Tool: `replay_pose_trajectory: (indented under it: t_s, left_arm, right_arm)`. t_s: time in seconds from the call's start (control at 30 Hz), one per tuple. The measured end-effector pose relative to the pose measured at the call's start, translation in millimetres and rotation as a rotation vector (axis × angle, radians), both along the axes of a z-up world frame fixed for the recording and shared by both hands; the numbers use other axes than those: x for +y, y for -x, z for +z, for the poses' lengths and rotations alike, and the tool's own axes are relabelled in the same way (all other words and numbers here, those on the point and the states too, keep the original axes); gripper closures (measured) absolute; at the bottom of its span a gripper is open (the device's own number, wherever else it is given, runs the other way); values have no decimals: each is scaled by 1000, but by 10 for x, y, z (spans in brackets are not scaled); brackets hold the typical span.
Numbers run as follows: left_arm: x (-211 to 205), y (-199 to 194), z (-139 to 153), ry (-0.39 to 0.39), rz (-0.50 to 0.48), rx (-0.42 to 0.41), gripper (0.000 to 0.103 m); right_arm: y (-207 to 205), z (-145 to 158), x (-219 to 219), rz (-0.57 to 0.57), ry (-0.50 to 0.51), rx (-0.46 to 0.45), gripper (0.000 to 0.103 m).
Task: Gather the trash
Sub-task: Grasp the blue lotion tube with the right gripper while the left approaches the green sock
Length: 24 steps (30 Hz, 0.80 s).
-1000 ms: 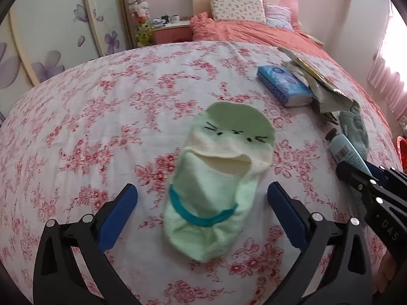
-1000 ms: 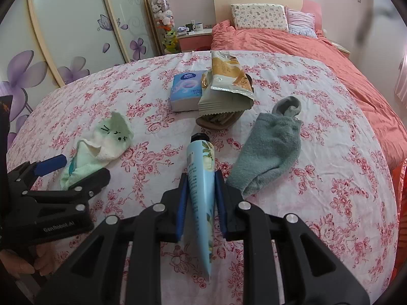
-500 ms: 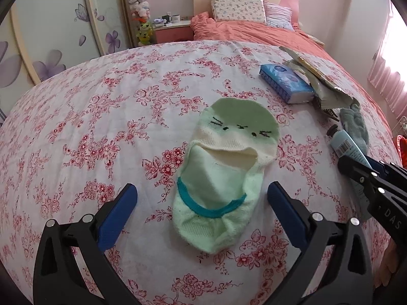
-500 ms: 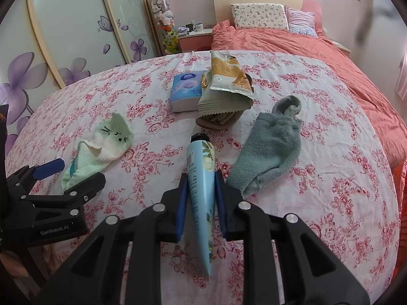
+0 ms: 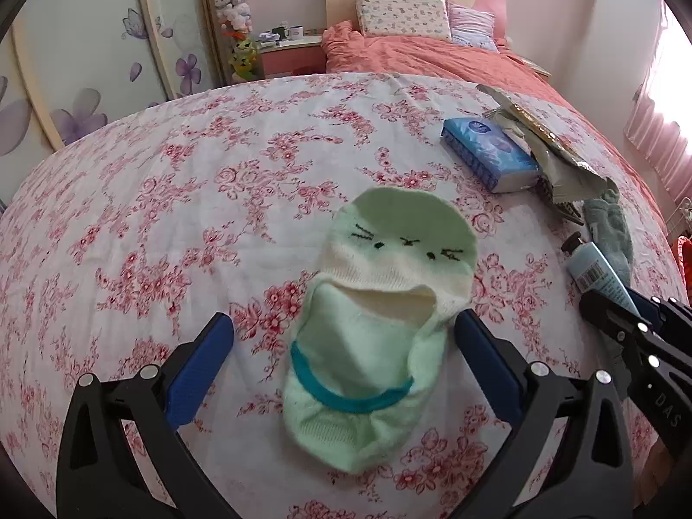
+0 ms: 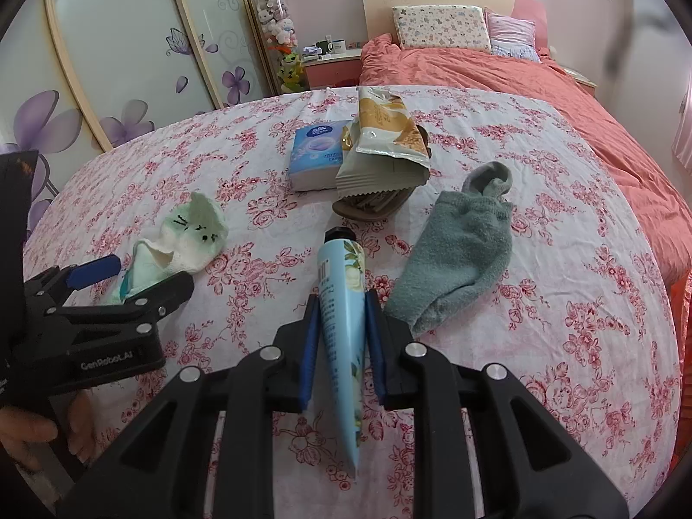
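Your right gripper (image 6: 341,324) is clamped on the light-blue tube (image 6: 341,320), black cap pointing away from you, held above the floral bedspread (image 6: 540,302), while your left gripper (image 5: 344,337) hangs with its jaws wide apart over the pale-green cat-face sock (image 5: 380,311), touching nothing. Beyond the tube lies the grey sock (image 6: 458,255) just to its right. Further back, the snack bag (image 6: 385,138) leans against the blue tissue pack (image 6: 315,151).
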<state>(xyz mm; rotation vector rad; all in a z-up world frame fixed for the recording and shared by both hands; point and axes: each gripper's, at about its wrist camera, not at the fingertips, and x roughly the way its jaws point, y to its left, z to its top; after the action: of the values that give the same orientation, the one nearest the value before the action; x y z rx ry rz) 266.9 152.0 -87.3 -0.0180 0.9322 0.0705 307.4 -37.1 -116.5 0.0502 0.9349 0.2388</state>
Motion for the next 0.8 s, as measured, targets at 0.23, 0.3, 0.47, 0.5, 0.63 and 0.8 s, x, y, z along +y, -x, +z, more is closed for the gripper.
replay_pose_trajectory:
  t_s: [0.23, 0.3, 0.47, 0.5, 0.63, 0.8]
  left_arm:
    - [-140, 20, 75, -6, -65, -39, 42]
    - [-170, 22, 85, -5, -77, -47, 59]
    - [-55, 73, 109, 25, -81, -55, 78]
    - [-30, 79, 110, 32, -78, -57, 77]
    - [-37, 58, 110, 57, -68, -59, 60]
    - [-163, 56, 98, 26, -100, -52, 62]
  right_arm:
    - [-4, 14, 76, 28, 3, -6, 81]
    - [-20, 9, 47, 27, -25, -2, 82]
    - [-8, 9, -56, 14, -70, 5, 82]
    - [-10, 9, -54, 13, -73, 5, 82]
    - [-8, 13, -27, 12, -68, 5, 81]
    - [-10, 17, -40, 15, -78, 9, 82]
